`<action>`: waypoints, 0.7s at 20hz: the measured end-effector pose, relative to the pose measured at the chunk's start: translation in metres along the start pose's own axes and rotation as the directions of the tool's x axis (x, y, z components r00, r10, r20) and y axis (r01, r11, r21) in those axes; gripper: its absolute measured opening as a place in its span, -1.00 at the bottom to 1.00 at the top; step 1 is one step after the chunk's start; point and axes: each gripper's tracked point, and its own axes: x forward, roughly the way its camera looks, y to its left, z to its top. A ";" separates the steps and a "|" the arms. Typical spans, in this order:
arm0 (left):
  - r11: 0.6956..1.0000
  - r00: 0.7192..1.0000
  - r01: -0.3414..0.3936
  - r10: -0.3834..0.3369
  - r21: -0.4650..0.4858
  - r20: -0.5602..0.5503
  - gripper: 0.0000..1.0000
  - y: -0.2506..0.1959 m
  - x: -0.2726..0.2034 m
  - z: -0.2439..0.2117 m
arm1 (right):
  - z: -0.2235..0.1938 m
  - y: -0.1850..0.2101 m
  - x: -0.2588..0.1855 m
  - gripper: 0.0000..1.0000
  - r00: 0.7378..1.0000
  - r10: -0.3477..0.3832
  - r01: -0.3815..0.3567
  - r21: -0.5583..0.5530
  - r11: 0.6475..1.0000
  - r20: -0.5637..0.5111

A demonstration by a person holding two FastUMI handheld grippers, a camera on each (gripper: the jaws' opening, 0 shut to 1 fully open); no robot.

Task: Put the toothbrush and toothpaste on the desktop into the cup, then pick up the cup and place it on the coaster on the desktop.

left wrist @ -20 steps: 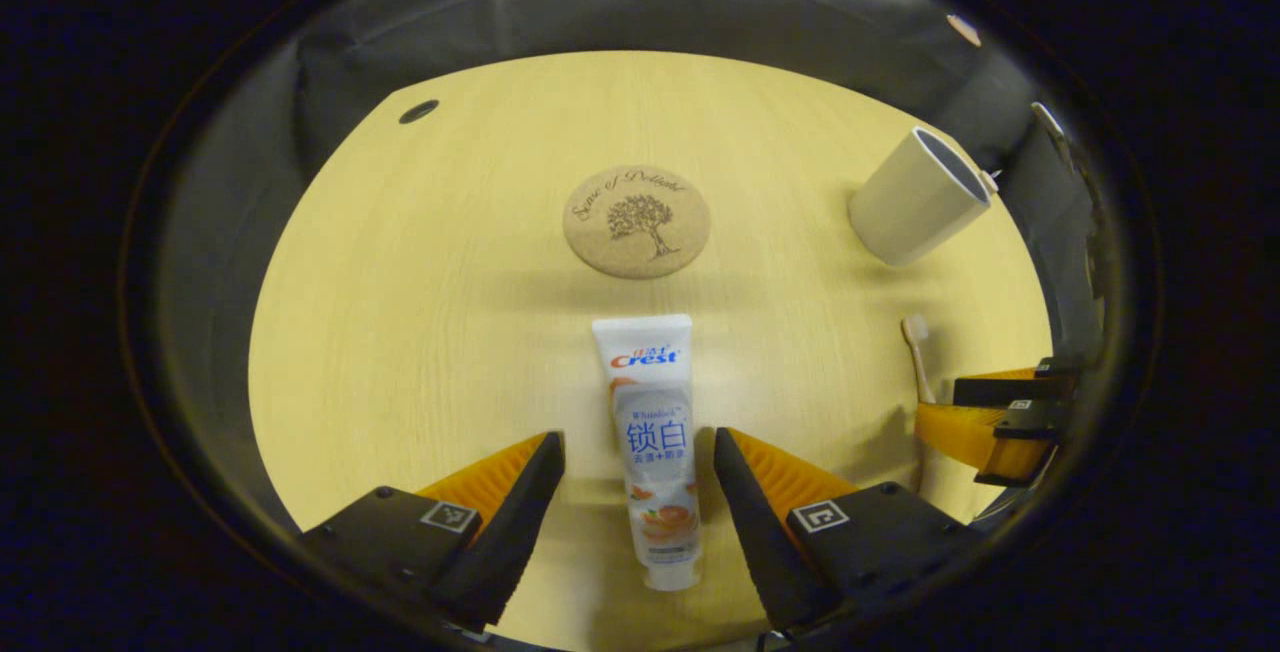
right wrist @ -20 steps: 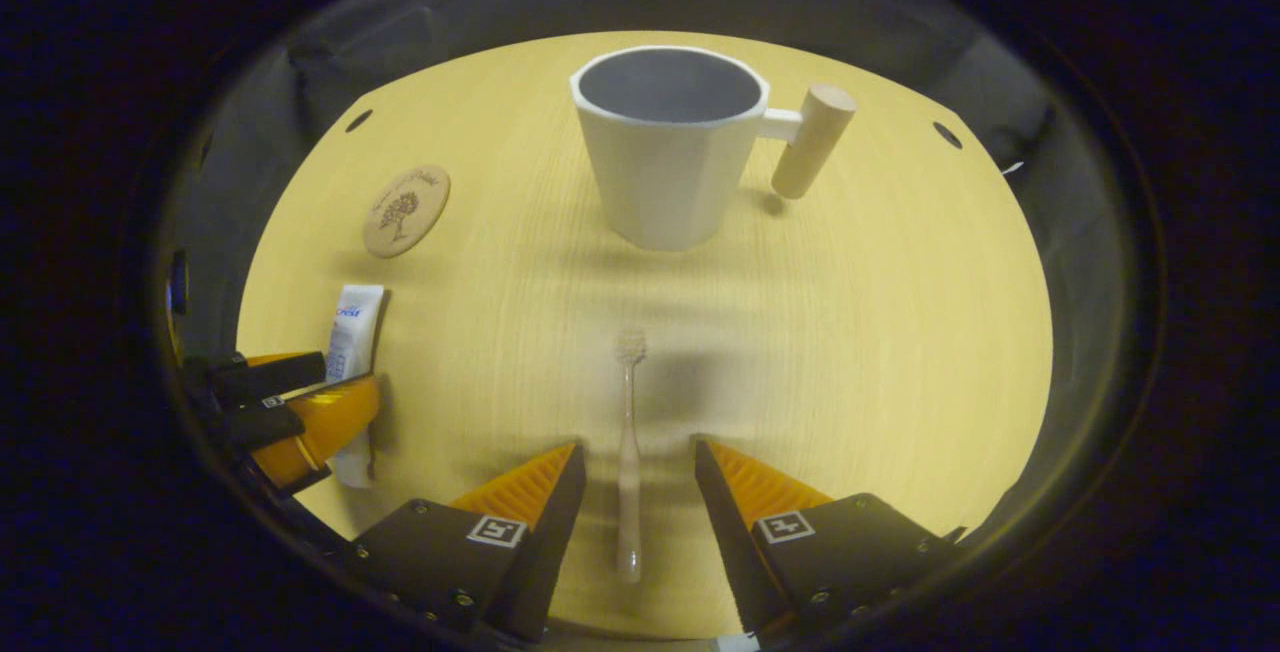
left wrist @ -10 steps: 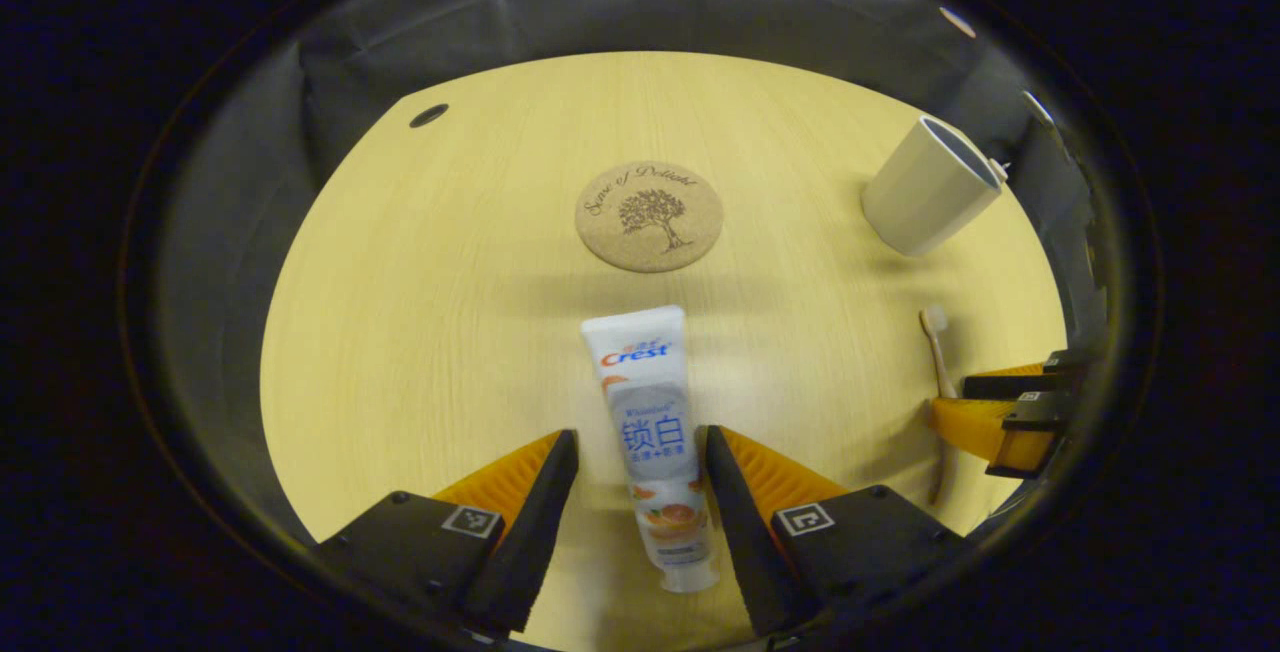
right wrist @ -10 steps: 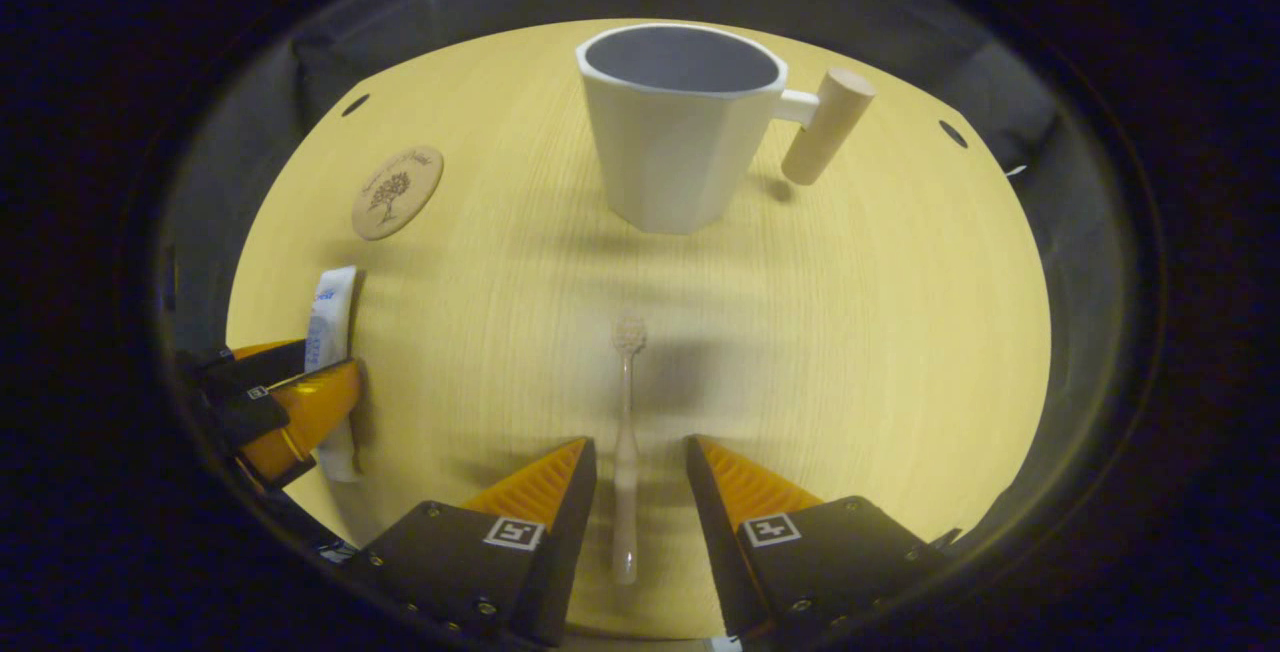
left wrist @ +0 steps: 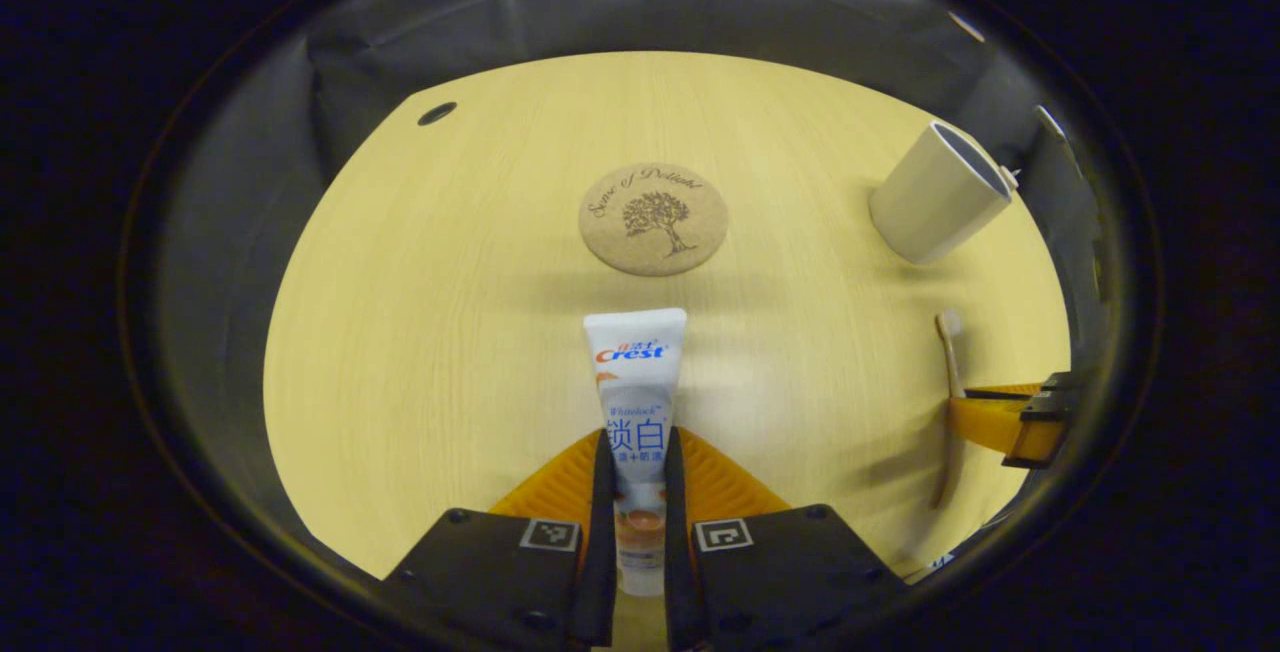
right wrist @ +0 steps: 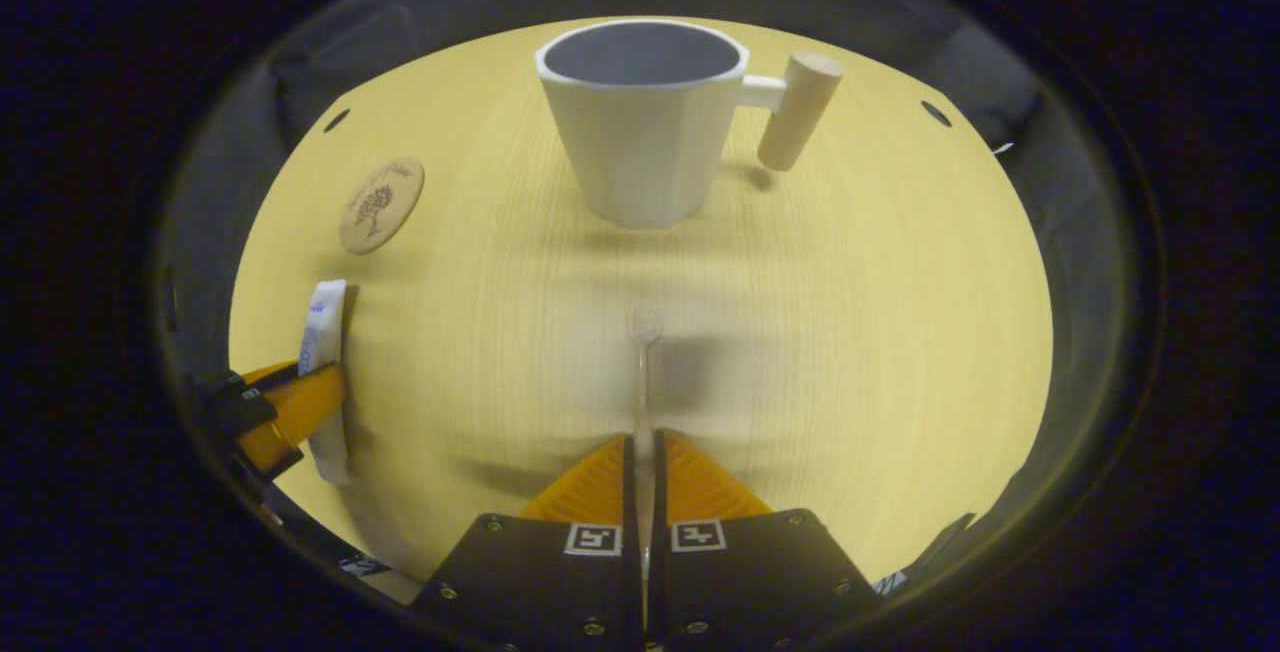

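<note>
Nearest in the left gripper view, the left gripper [left wrist: 634, 492] is clenched on the lower body of the white printed toothpaste tube [left wrist: 635, 382], which is pinched between both jaws with its flat crimped end pointing away toward the coaster. In the right gripper view, the right gripper [right wrist: 643, 492] is clenched on the handle of the pale slim toothbrush [right wrist: 643, 372], whose bristled head projects forward over the light wood-grain counter [right wrist: 860, 332]. Whether either item has been raised off the counter cannot be told.

Farther off, the round cork coaster printed with a tree [left wrist: 654, 220] lies bare beyond the tube. The white faceted cup with a wooden peg handle [right wrist: 640, 122] stands upright and empty beyond the toothbrush, well apart from the coaster.

The task is judged to be at its first stage: both items are grasped, but neither has been put into the cup. Both insertions, the lifting of the cup and its placing on the coaster are left to be done.

Compared with half a second ago, both pairs of jaws, then spread on either side of the tube and the toothbrush, have been closed onto them. The cup and coaster have not been moved.
</note>
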 end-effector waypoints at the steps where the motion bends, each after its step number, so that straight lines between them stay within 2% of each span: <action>1: 1.000 1.000 0.001 -0.001 0.004 0.004 -0.45 0.001 -0.002 0.001 | 0.001 0.000 -0.001 -0.94 1.000 0.003 -0.003 0.005 1.000 0.003; 2: 1.000 1.000 -0.009 0.009 0.002 0.021 -0.44 0.002 -0.005 0.007 | -0.001 0.000 -0.001 -0.93 1.000 0.008 -0.008 0.009 1.000 0.001; 3: 1.000 1.000 -0.004 0.004 -0.001 0.013 -0.68 0.001 -0.002 0.003 | 0.000 0.001 -0.002 -0.93 1.000 0.019 -0.019 0.016 1.000 -0.001; 9: 1.000 1.000 0.007 -0.007 -0.018 -0.002 -0.64 0.002 -0.010 -0.003 | 0.009 0.008 -0.029 -0.93 0.996 0.077 -0.079 0.059 0.995 0.043; 14: 1.000 0.999 0.012 -0.012 0.008 0.037 -0.68 -0.003 -0.022 0.009 | 0.019 0.011 -0.057 -0.94 0.990 0.100 -0.107 0.065 0.992 0.099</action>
